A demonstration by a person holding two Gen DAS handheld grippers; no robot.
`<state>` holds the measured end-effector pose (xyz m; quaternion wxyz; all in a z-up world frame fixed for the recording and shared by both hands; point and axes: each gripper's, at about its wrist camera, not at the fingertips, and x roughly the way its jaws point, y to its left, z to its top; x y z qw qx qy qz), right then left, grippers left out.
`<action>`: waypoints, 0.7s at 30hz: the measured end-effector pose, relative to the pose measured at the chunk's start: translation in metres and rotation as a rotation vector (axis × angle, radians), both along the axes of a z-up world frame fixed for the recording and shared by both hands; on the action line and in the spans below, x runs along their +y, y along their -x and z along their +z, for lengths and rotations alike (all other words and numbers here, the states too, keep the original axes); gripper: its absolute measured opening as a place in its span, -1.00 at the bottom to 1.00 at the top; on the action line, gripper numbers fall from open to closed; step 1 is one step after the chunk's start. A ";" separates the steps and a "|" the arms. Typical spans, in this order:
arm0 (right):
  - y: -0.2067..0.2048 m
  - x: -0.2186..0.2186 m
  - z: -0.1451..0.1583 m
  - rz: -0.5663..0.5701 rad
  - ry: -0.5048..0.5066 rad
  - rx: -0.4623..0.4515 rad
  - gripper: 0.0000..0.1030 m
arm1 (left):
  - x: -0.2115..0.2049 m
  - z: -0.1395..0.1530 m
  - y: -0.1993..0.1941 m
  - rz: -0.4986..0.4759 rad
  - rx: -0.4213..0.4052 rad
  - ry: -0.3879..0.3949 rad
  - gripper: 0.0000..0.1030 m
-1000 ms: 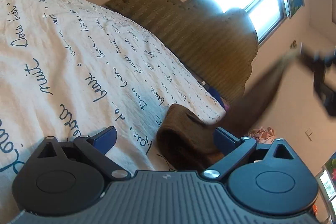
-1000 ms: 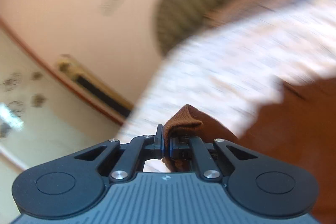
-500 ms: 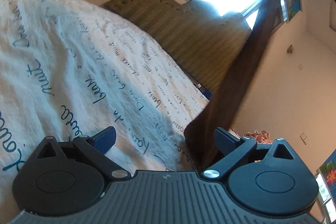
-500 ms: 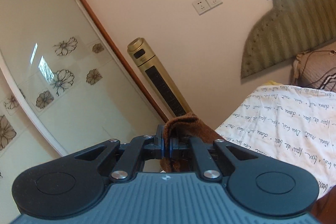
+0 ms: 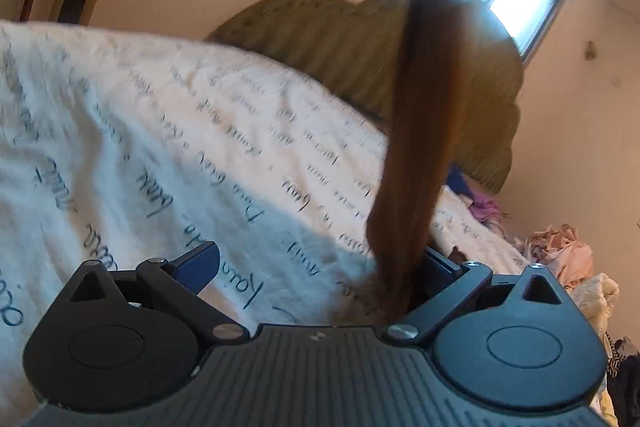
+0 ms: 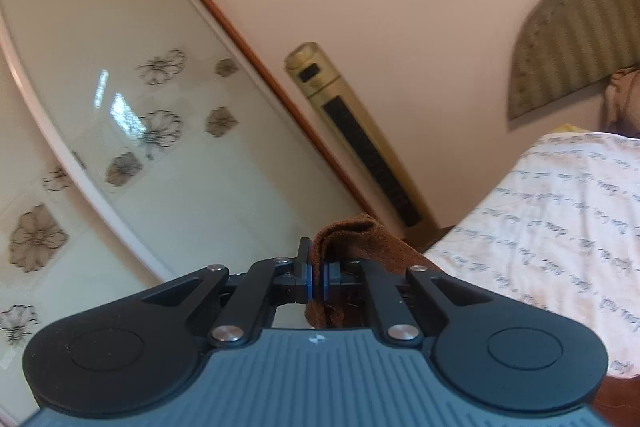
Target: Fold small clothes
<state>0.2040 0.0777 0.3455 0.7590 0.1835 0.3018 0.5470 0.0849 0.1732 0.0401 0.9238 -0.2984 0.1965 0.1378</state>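
Observation:
A brown knitted garment (image 5: pixel 424 115) hangs stretched from the top of the left wrist view down to the bed, its lower end brushing the sheet beside my left gripper's right finger. My left gripper (image 5: pixel 320 263) stands open just above the sheet, the cloth hanging inside its right finger (image 5: pixel 440 261) and apart from the left pad. In the right wrist view my right gripper (image 6: pixel 317 269) is held high and is shut on a bunched edge of the same brown garment (image 6: pixel 352 231), which drapes over its right finger.
The bed's white sheet with blue script (image 5: pixel 160 131) fills the left view, with a green padded headboard (image 5: pixel 320 35) and a window behind. Loose clothes (image 5: pixel 560 251) pile at the right. A gold tower fan (image 6: pixel 356 131) and a glass wardrobe door (image 6: pixel 120 99) face the right gripper.
The right gripper rose with the brown garment, pulling it off its heap on the bed until it hangs straight. The left gripper shifted so the hanging cloth sits by its right finger.

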 end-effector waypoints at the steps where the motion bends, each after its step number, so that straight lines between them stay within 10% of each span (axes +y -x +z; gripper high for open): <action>1: 0.005 -0.002 0.004 0.007 -0.006 -0.016 -0.91 | 0.001 -0.002 -0.003 0.017 0.017 -0.005 0.92; 11: -0.006 -0.177 -0.063 -0.249 -0.032 0.074 -0.91 | 0.017 -0.017 -0.018 0.104 0.117 -0.018 0.92; 21: 0.006 -0.441 -0.257 -0.813 -0.025 0.433 -0.91 | -0.002 -0.021 -0.009 -0.039 -0.009 -0.043 0.99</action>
